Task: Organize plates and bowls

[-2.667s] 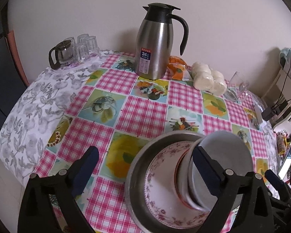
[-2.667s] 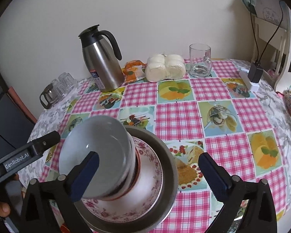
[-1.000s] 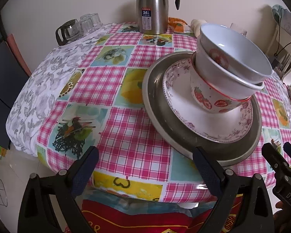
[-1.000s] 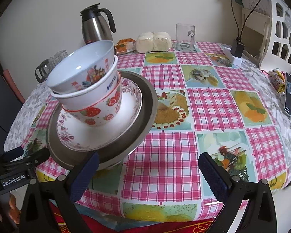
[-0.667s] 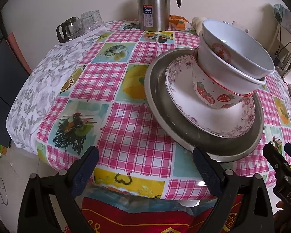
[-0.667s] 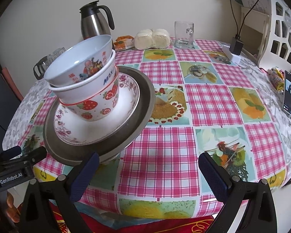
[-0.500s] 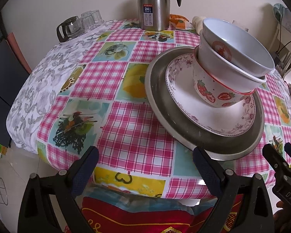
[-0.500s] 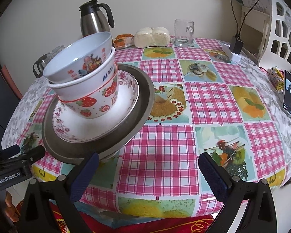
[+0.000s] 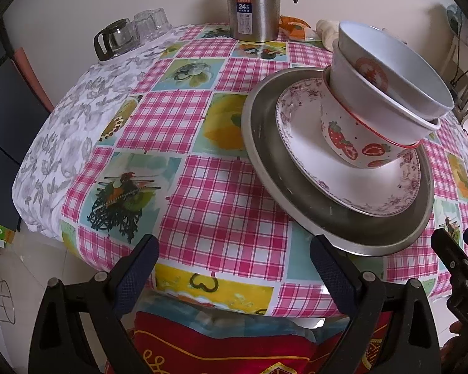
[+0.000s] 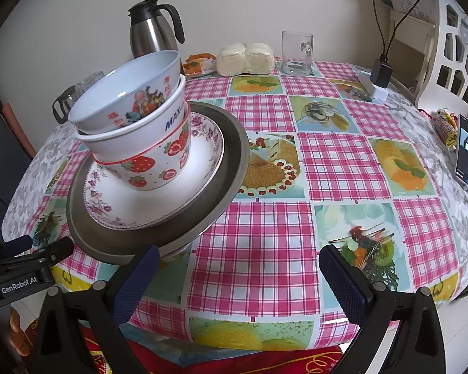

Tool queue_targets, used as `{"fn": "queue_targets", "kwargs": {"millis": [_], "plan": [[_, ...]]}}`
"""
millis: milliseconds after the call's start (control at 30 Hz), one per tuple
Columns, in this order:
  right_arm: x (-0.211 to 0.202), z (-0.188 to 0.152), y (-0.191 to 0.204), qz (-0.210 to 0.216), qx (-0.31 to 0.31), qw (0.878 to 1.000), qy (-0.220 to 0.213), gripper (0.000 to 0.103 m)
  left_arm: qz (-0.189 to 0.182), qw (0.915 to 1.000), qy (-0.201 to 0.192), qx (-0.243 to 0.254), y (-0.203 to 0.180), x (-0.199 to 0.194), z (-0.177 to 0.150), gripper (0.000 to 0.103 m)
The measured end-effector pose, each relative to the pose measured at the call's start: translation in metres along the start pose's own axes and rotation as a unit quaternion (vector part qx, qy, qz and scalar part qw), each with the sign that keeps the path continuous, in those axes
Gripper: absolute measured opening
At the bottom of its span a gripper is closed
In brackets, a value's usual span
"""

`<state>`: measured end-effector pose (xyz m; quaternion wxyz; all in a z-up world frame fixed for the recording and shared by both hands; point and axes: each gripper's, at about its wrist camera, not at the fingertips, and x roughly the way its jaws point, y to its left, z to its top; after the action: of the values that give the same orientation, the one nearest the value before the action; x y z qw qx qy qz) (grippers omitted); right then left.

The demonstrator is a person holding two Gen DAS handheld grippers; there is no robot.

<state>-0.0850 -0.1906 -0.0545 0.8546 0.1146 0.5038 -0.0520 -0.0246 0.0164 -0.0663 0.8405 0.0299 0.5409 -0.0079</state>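
Note:
A stack stands near the table's front edge. A wide metal plate carries a floral-rimmed plate. On that plate sit a strawberry bowl, a white bowl and a pale top bowl, nested. In the right wrist view the metal plate, strawberry bowl and top bowl lie left of centre. My left gripper is open and empty, below and left of the stack. My right gripper is open and empty, below and right of it. Neither touches the stack.
A steel thermos and glass cups stand at the back. Wrapped buns, a glass mug, a charger and a phone lie to the right, near a white chair. A red cushion lies below the table edge.
Both grippers have pulled back from over the stack to the table's front edge and lower. Over the last second they have barely shifted, and the stack has stayed put.

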Motion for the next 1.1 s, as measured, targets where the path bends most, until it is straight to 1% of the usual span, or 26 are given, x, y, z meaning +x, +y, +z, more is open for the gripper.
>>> {"fn": "queue_targets", "kwargs": {"millis": [733, 1100], "plan": [[0.0033, 0.0020, -0.0015, -0.004, -0.002, 1.000, 0.006, 0.103, 0.000, 0.9999, 0.014, -0.007, 0.0035, 0.0057, 0.0029, 0.097], [0.0063, 0.0016, -0.0026, -0.004, -0.001, 1.000, 0.010, 0.103, 0.003, 0.9999, 0.016, 0.000, 0.0011, 0.0074, 0.0023, 0.097]]}}
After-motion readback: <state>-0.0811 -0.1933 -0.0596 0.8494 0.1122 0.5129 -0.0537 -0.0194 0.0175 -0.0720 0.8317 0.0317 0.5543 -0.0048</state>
